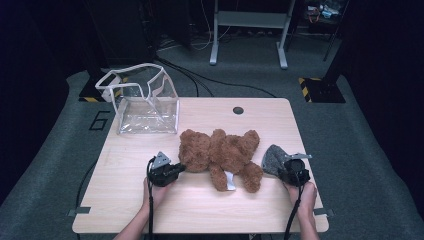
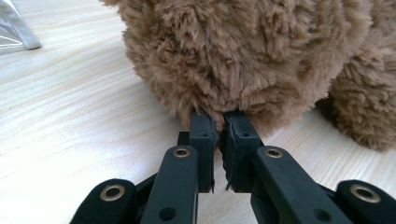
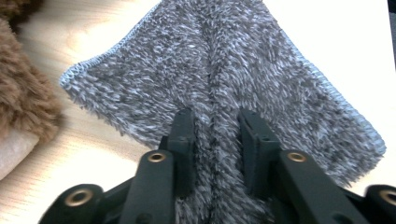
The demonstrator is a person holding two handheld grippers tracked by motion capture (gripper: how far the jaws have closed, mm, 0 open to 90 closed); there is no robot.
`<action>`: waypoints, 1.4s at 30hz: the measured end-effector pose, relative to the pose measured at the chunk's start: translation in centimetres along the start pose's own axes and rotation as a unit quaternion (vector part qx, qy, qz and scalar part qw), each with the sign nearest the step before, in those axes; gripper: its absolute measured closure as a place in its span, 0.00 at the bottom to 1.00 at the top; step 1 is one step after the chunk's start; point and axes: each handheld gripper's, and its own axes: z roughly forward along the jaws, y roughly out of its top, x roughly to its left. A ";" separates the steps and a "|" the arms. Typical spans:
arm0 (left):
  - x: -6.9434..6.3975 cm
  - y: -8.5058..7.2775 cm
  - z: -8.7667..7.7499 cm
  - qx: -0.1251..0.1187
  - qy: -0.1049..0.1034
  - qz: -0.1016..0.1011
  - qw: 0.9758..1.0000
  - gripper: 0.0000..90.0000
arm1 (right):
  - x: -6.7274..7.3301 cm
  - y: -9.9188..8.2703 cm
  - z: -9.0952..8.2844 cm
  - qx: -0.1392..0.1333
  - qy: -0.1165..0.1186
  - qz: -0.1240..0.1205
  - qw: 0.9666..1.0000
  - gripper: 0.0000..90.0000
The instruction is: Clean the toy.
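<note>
A clear plastic bag (image 1: 145, 102) stands open at the tabletop's (image 1: 200, 210) far left corner, well apart from your hands. The brown teddy bear (image 1: 220, 155) lies mid-table; your left gripper (image 1: 181, 168) has its jaws nearly closed, pinching the fur. Your right gripper (image 1: 285, 170) has its jaws clamped on a fold of the grey cloth (image 1: 274, 159) beside the bear.

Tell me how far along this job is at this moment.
Early stage. Done: the left gripper has pinched the fur of the brown plush teddy bear, and the right gripper has bunched a fold of the grey fuzzy cloth between its jaws. In hand: both items, which lie on the light wooden table. Left, probably: packing them into the clear plastic bag, which stands open with nothing visible inside.
</note>
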 end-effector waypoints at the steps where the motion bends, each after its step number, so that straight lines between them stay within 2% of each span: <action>1: -0.1 0.0 0.0 0.000 0.007 0.007 1.000 0.92 | 0.1 0.0 -0.1 0.004 0.000 0.008 1.000 0.80; 5: -0.1 0.0 0.0 0.002 0.004 0.006 1.000 0.92 | 0.0 0.1 -0.2 0.001 0.002 0.009 1.000 0.84; 7: -0.2 0.0 0.0 0.003 0.006 0.008 1.000 0.92 | 0.0 0.2 -0.4 0.003 0.004 0.012 1.000 0.85; 8: -0.4 0.0 0.1 -0.002 0.015 0.013 1.000 0.92 | -0.1 0.2 -0.4 0.003 0.005 0.010 1.000 0.86; 10: -0.3 0.0 0.0 0.000 0.012 0.012 1.000 0.92 | -0.1 0.3 -0.6 0.003 0.010 0.015 1.000 0.86; 13: -0.3 0.0 0.0 0.000 0.009 0.012 1.000 0.92 | -0.1 0.5 -0.9 -0.003 0.010 0.005 1.000 0.87; 17: -0.3 -0.1 0.0 -0.007 0.009 0.010 1.000 0.92 | 0.0 0.9 -1.9 -0.012 0.014 0.009 1.000 0.87; 26: -0.2 -0.1 -0.1 -0.006 0.008 0.010 1.000 0.92 | -0.5 1.8 -3.6 -0.032 0.018 0.015 0.999 0.87; 30: -0.3 -0.1 -0.1 -0.009 0.009 0.012 1.000 0.92 | -0.7 2.3 -4.5 -0.045 0.021 0.007 0.999 0.87; 39: -0.4 -0.1 -0.1 -0.012 0.013 0.015 1.000 0.92 | 0.0 3.7 -5.4 -0.058 0.031 -0.005 0.998 0.87; 42: -0.3 -0.1 -0.2 -0.008 0.007 0.013 1.000 0.92 | 0.3 4.1 -5.6 -0.062 0.034 -0.011 0.997 0.87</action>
